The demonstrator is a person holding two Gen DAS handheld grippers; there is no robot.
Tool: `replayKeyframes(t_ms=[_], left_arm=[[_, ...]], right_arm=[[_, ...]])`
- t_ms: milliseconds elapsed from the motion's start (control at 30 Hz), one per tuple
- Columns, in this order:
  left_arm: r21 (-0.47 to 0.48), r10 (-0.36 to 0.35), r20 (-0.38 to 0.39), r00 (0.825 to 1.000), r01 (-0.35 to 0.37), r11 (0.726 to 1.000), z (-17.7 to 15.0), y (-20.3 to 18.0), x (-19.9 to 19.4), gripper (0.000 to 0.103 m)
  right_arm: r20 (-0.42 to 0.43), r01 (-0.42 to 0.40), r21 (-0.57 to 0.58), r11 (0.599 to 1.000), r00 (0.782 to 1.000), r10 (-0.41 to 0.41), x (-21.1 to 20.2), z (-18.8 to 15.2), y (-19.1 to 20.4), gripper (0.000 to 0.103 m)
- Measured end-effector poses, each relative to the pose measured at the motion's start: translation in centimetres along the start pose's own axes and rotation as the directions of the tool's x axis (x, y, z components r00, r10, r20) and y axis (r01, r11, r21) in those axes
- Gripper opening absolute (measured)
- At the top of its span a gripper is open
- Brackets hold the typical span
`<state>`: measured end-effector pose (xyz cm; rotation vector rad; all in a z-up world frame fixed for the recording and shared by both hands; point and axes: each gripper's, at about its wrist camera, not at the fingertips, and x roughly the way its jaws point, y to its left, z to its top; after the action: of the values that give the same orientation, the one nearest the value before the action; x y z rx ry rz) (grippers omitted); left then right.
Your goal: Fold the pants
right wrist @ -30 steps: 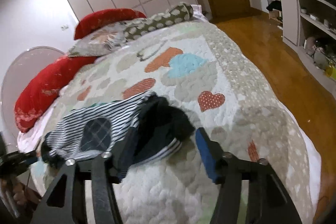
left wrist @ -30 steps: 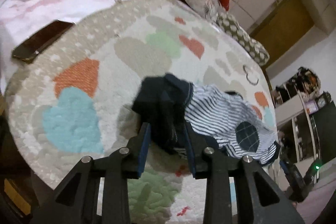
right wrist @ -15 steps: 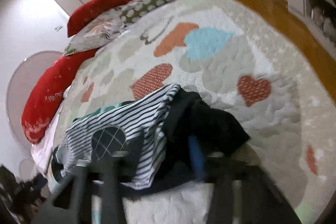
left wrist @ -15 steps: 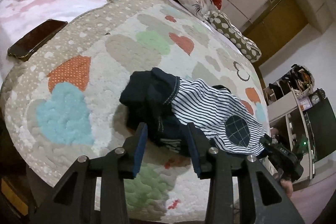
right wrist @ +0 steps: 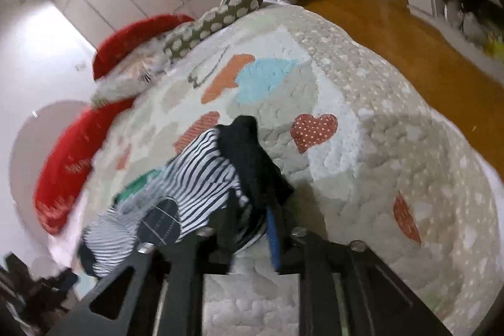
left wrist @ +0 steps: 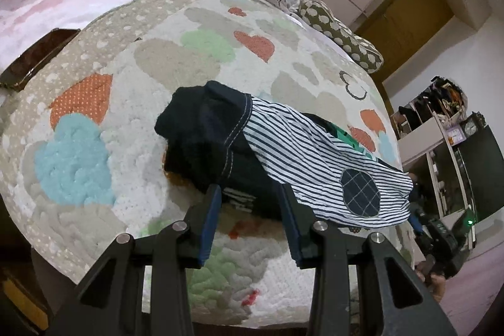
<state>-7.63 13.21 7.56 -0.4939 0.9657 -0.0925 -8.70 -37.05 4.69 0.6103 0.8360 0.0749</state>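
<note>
Hidden: right view is motion-blurred; the right gripper (right wrist: 242, 229) has its left finger buried under cloth.
Count: one pants (left wrist: 283, 159), one phone (left wrist: 34, 59), two claws.
Left gripper (left wrist: 249, 203): spread wide, dark waistband edge just ahead between its fingers, not pinched.
Right gripper: clenched on the pants' dark end.
Pants: bunched on the quilt (left wrist: 141, 59).

Left gripper (left wrist: 250, 200): black angular frame, blue finger pads (left wrist: 209, 222), silver screw heads. Right gripper (right wrist: 242, 229): same build, blurred.
</note>
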Motion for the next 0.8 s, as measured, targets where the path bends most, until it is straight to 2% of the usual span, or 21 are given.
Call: replayKeyframes(t_ms=[67,100,167,300,333,367,400,500,600,733,800], left_arm=[[0.001,-0.002,-0.001,1.000,0.002,1.000,0.0,-0.2,0.2,0.037],[0.002,-0.007,-0.007,1.000,0.007,1.000,-0.1,-0.3,0.3,0.037],[0.004,-0.010,-0.017,1.000,0.010,1.000,-0.2,-0.4,0.6,0.039],[0.020,-0.012,-0.035,0.999,0.013,1.000,-0.6,-0.9,0.9,0.039],[0.025,-0.009,-0.032,0.999,0.010,1.000,-0.6,-1.0,0.8,0.039],[0.030,-0.003,-0.027,1.000,0.004,1.000,-0.6,-1.0,0.7,0.039],[0.035,0.006,-0.018,1.000,-0.006,0.999,-0.6,-1.1,0.5,0.039],[0.041,0.038,0.008,0.999,-0.039,0.998,-0.2,-1.0,0.3,0.040],[0.050,0.046,0.008,0.999,-0.047,0.998,0.3,-1.3,0.6,0.040],[0.098,0.062,0.016,0.998,-0.063,0.993,1.0,-2.7,1.3,0.043],[0.127,0.064,0.014,0.998,-0.065,0.990,1.4,-3.6,1.9,0.048]], right_arm=[[0.062,0.002,0.000,1.000,0.998,-0.002,-1.3,0.0,-0.1,0.068],[0.100,0.014,-0.009,1.000,0.995,-0.013,-1.9,0.1,0.0,0.074],[0.124,0.037,-0.024,0.999,0.992,-0.033,-2.0,0.7,0.2,0.077],[0.029,0.044,-0.041,0.998,0.999,-0.043,1.8,1.7,0.5,0.078],[-0.028,0.034,-0.036,0.999,0.999,-0.035,3.4,1.7,0.2,0.067],[-0.066,0.008,-0.021,1.000,0.998,-0.010,4.3,1.6,-0.1,0.028],[-0.103,-0.042,0.005,0.999,0.994,0.043,5.1,1.6,-0.2,0.019],[-0.065,-0.080,0.019,0.997,0.995,0.081,3.8,2.1,-0.2,0.016],[-0.026,-0.045,-0.003,0.999,0.999,0.045,2.2,2.5,-0.2,0.014],[-0.025,0.020,0.020,1.000,0.999,-0.019,2.2,2.6,-1.5,0.015],[-0.045,0.054,0.037,0.998,0.998,-0.053,3.0,2.6,-2.0,0.022]])
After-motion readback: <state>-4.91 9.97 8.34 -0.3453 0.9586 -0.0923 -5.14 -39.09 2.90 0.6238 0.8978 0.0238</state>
